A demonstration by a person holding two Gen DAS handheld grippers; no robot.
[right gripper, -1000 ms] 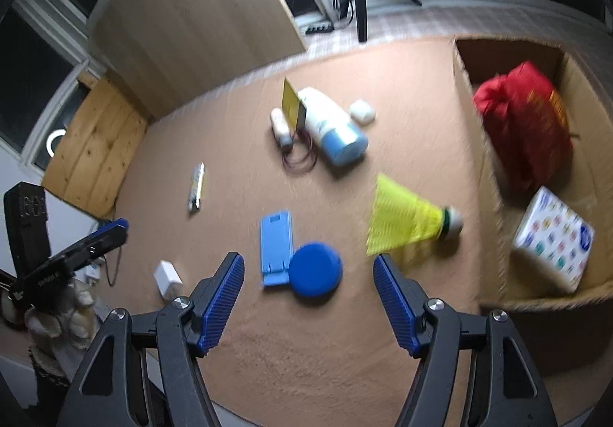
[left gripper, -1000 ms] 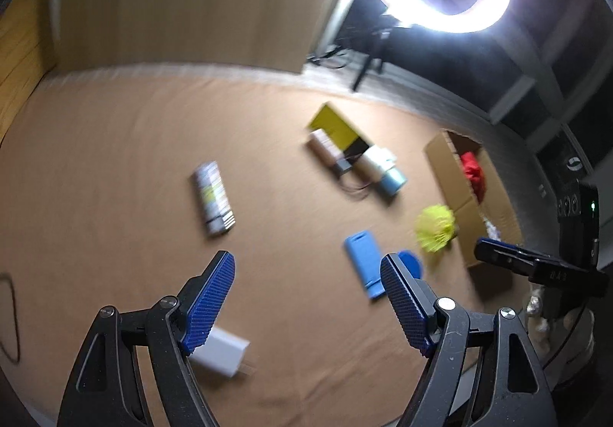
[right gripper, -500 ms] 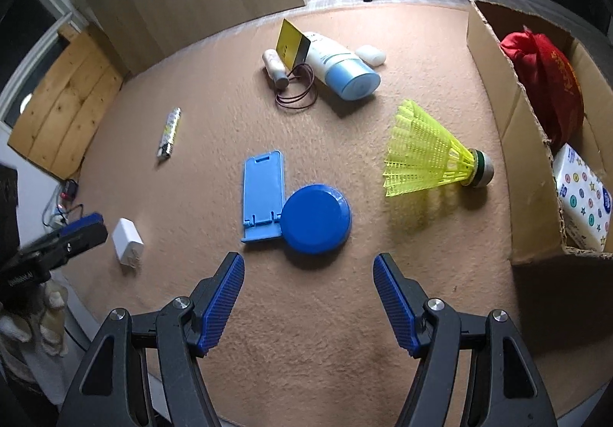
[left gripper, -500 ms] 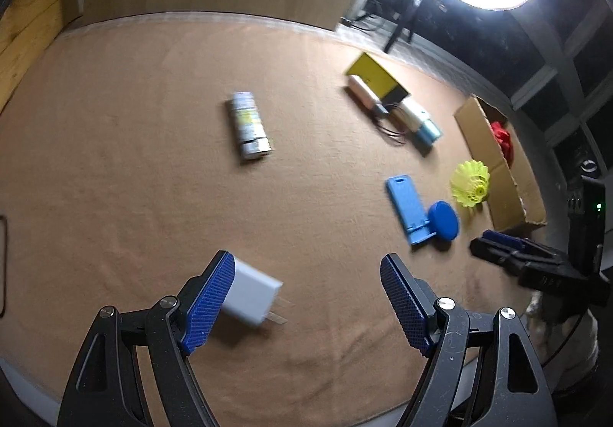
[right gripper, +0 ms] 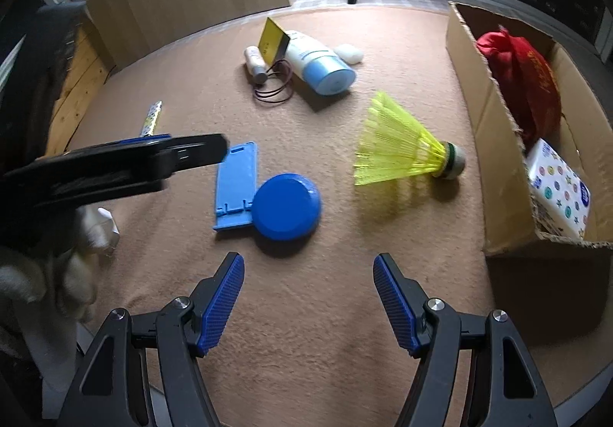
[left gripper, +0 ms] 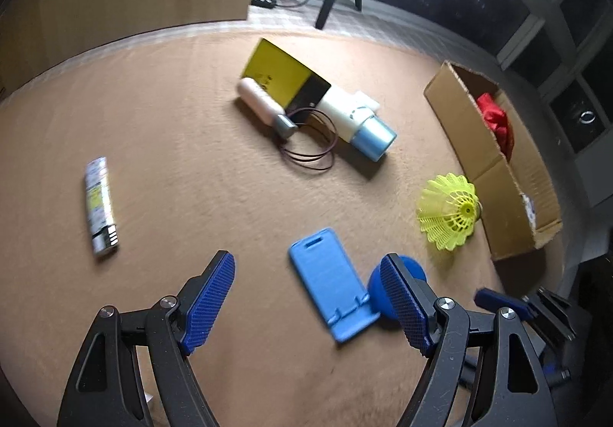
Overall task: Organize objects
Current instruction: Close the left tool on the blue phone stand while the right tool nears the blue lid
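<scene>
My left gripper [left gripper: 306,258] stands open above the near end of the blue phone stand [left gripper: 329,281], holding nothing. A blue round lid [left gripper: 413,268] lies against the stand, partly hidden by my right-hand finger. My right gripper [right gripper: 308,258] is open and empty, just short of the blue lid [right gripper: 285,206] and the stand [right gripper: 235,182]. In the right wrist view the left gripper [right gripper: 207,147] reaches in from the left over the stand. A yellow shuttlecock [right gripper: 398,147] lies beside the cardboard box [right gripper: 494,128].
The box holds a red bag [right gripper: 521,74] and a dotted tissue pack [right gripper: 559,189]. Further back lie a white bottle with a blue cap [left gripper: 356,120], a yellow card [left gripper: 279,74], a small bottle [left gripper: 260,105] and hair ties [left gripper: 310,155]. A printed tube [left gripper: 99,205] lies left; a white charger [right gripper: 105,228] sits near a gloved hand.
My left gripper has swung right and down, from over the white charger to over the blue phone stand. The right gripper has dropped a little closer to the blue lid. Both stay open.
</scene>
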